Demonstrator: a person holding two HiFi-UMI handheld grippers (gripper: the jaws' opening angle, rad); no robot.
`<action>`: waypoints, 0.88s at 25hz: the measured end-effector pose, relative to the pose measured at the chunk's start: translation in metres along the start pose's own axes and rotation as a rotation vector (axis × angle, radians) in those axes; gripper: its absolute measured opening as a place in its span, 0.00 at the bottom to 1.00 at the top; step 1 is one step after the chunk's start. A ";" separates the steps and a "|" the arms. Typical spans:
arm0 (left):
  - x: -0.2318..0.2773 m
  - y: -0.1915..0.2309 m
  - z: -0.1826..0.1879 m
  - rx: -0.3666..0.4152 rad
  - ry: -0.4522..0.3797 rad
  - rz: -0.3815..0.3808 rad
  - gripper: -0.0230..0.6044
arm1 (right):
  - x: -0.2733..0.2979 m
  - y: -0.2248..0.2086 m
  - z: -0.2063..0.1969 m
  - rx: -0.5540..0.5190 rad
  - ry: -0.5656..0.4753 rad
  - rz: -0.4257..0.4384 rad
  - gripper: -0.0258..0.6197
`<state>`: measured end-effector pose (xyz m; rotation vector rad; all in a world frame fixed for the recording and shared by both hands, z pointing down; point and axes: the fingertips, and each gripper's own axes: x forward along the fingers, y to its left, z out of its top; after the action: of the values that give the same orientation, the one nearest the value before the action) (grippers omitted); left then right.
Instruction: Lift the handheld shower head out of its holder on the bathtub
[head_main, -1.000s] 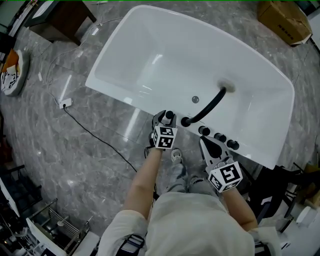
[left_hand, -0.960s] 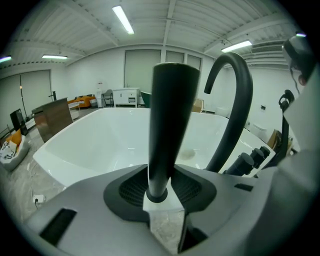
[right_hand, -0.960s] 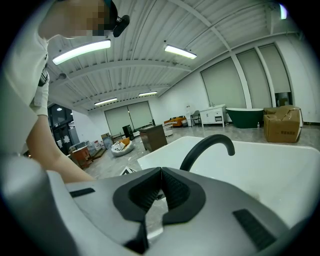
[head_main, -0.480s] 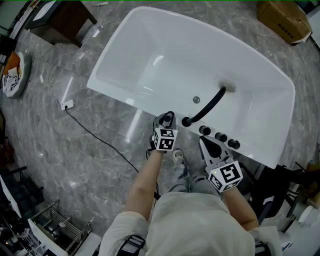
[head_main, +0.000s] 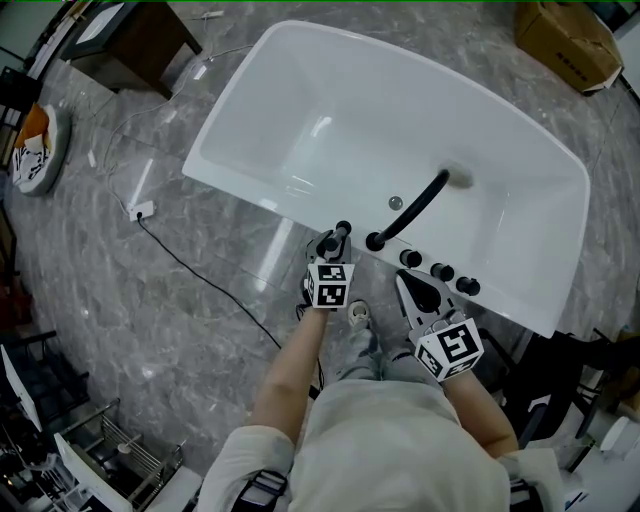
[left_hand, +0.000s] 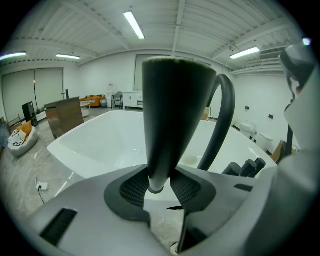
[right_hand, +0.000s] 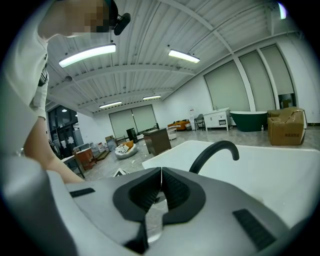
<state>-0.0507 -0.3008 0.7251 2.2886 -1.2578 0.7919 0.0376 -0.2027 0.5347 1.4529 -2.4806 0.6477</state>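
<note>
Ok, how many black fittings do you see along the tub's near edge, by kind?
shower head: 1
curved spout: 1
knobs: 3
total: 5

No readable text anywhere in your views.

The cube (head_main: 329, 285) on your left gripper (head_main: 337, 237) and the cube (head_main: 450, 350) on your right gripper (head_main: 406, 282) carry only black-and-white square patterns, with no letters or numbers. The cardboard box (head_main: 567, 40) on the floor shows no print you could read, and the dark marks on the orange-and-white thing (head_main: 30, 148) at the left edge are too small to make out.
</note>
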 end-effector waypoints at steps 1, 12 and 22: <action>-0.005 0.000 0.001 -0.010 -0.009 0.005 0.26 | -0.002 0.002 0.002 -0.007 -0.005 0.007 0.07; -0.062 -0.002 0.028 -0.112 -0.136 0.058 0.26 | -0.022 0.021 0.010 -0.039 -0.042 0.050 0.07; -0.127 -0.014 0.048 -0.172 -0.247 0.110 0.26 | -0.054 0.034 0.017 -0.066 -0.089 0.074 0.07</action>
<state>-0.0803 -0.2429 0.6046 2.2423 -1.5083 0.4244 0.0362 -0.1538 0.4905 1.4015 -2.6075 0.5198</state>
